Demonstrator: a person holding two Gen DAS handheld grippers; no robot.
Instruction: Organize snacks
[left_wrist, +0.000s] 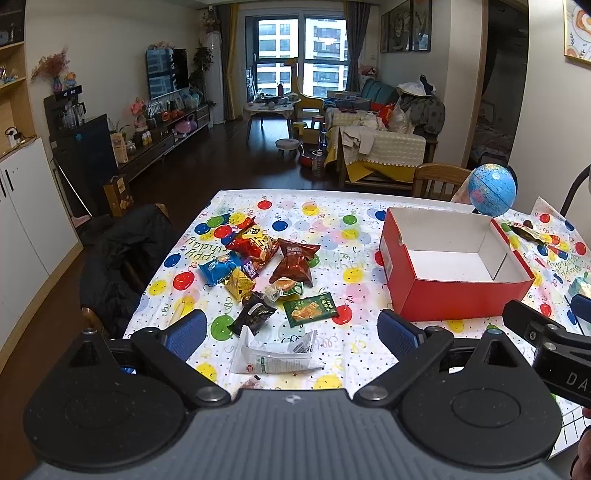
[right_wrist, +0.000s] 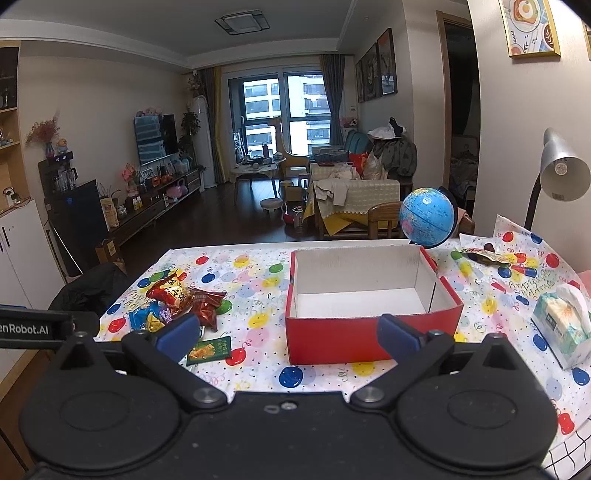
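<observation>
A pile of snack packets (left_wrist: 258, 258) lies on the balloon-print tablecloth, left of an empty red box (left_wrist: 458, 295). A green packet (left_wrist: 310, 310), a black packet (left_wrist: 253, 314) and a white packet (left_wrist: 277, 356) lie nearest. My left gripper (left_wrist: 291, 334) is open and empty, hovering above the white packet. My right gripper (right_wrist: 288, 338) is open and empty, in front of the red box (right_wrist: 369, 332); the pile (right_wrist: 177, 299) is to its left. The right gripper's body shows at the right edge of the left wrist view (left_wrist: 546, 332).
A blue globe (right_wrist: 426, 218) stands behind the box. A tissue pack (right_wrist: 563, 325) and a desk lamp (right_wrist: 561, 173) are at the right. More wrapped snacks (right_wrist: 484, 254) lie at the far right. A chair with a dark jacket (left_wrist: 122, 258) stands at the table's left.
</observation>
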